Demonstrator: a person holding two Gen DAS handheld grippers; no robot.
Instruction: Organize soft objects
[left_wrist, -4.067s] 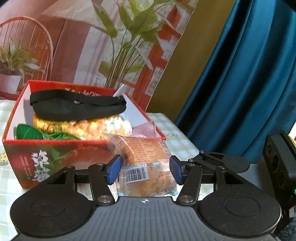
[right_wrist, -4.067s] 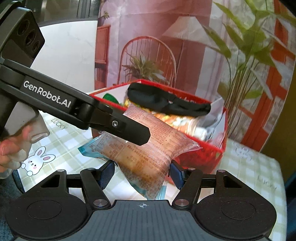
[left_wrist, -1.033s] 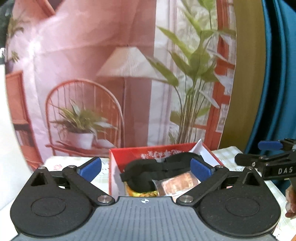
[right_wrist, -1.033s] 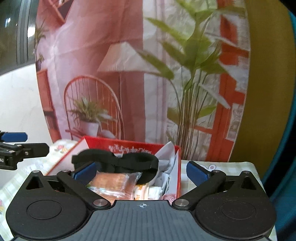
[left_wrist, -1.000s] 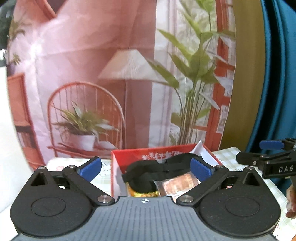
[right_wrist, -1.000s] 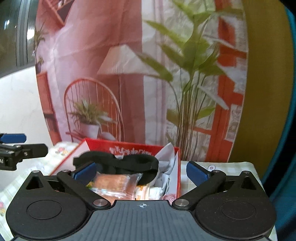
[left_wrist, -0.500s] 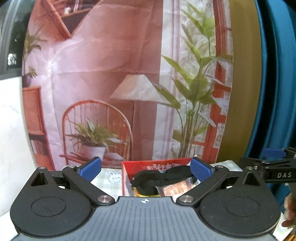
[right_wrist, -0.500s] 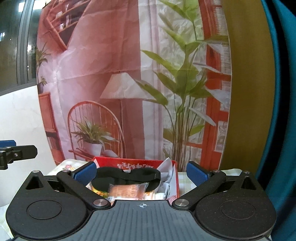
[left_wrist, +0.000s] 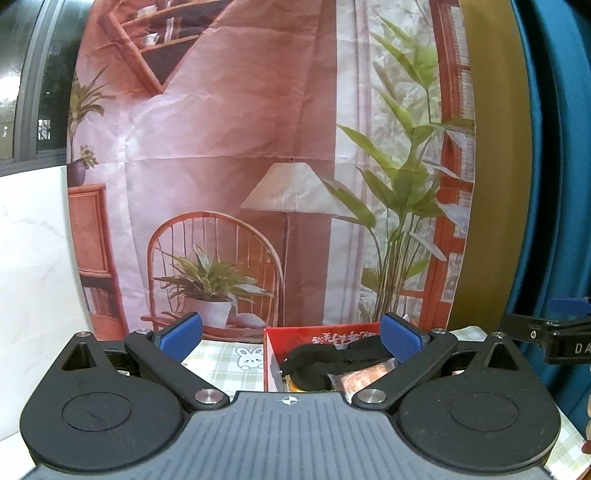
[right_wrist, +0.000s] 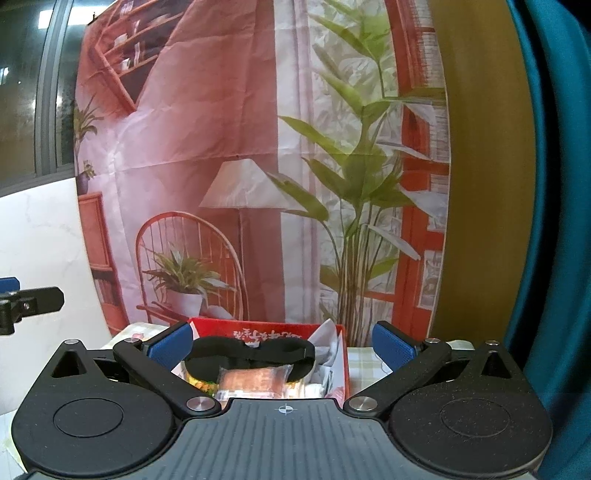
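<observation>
Two hand-held grippers are hovering above a counter (left_wrist: 221, 360) covered in a green checked cloth, both with their blue-padded fingers spread wide and holding nothing. Ahead of the left hand-held gripper (left_wrist: 290, 338) and the right hand-held gripper (right_wrist: 281, 343), a red box (right_wrist: 275, 330) is sitting on the counter, filled with soft goods. A black eye mask (right_wrist: 251, 350) is lying across the top of the pile, and a clear-wrapped snack packet (right_wrist: 253, 380) is resting just in front of it, inside the box. White wrapping is poking up at the box's right side. A printed backdrop (left_wrist: 258, 147) of a lamp, a wicker chair and plants is hanging behind, beside a blue curtain (right_wrist: 554, 221).
</observation>
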